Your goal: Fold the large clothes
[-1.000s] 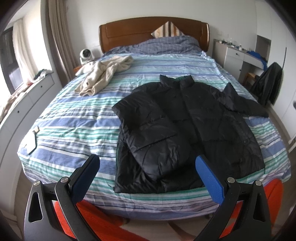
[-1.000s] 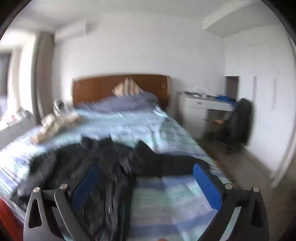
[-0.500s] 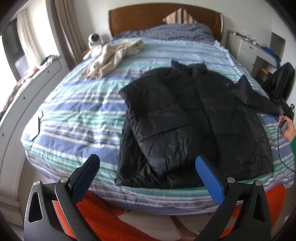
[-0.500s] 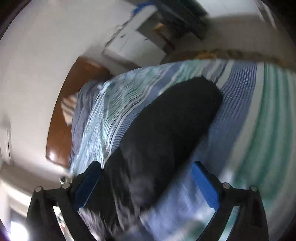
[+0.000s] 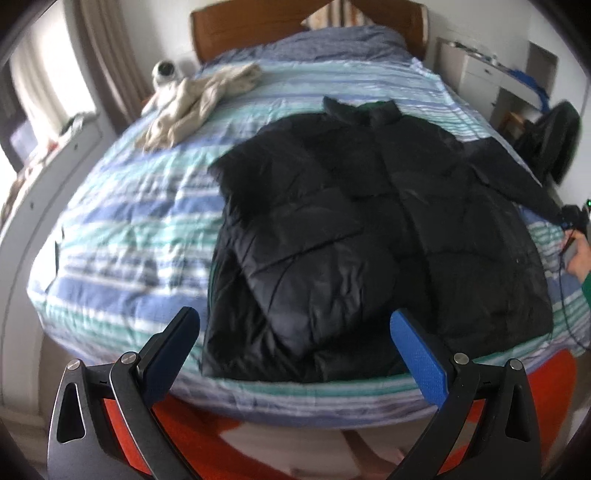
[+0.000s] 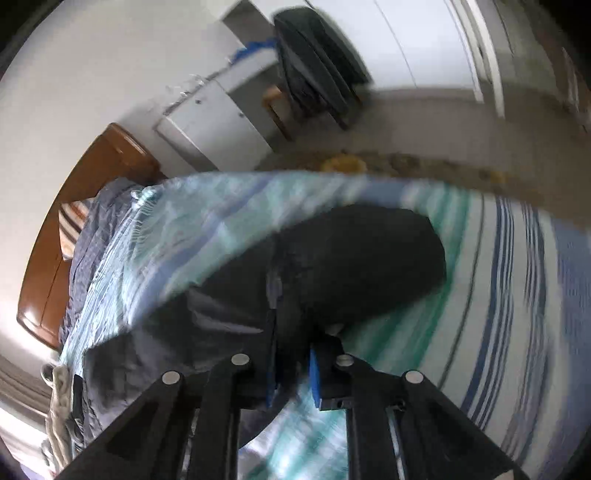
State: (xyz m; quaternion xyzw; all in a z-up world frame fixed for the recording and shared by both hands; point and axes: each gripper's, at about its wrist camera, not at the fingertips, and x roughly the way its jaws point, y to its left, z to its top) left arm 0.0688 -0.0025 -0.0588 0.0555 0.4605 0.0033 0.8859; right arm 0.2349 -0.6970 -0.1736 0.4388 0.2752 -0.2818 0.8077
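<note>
A black puffer jacket (image 5: pixel 369 229) lies on the striped bed (image 5: pixel 122 236), its left sleeve folded over the body and its right sleeve (image 5: pixel 517 181) stretched toward the bed's right edge. My left gripper (image 5: pixel 295 347) is open and empty, held off the foot of the bed in front of the jacket's hem. My right gripper (image 6: pixel 291 365) is shut on the jacket's right sleeve (image 6: pixel 354 266) near its cuff, low over the bedcover. It also shows in the left wrist view (image 5: pixel 570 221) at the far right edge, held by a hand.
A beige garment (image 5: pixel 195 103) lies at the bed's far left. A white fan (image 5: pixel 164 72) stands by the wooden headboard (image 5: pixel 258 26). A white desk (image 6: pixel 218 118) and a chair with dark clothes (image 6: pixel 317 62) stand to the right. An orange rug (image 5: pixel 546 398) lies below the bed's foot.
My right gripper dropped to the outstretched sleeve, rolled and closed on it. My left gripper rose and tilted down over the foot of the bed, still open.
</note>
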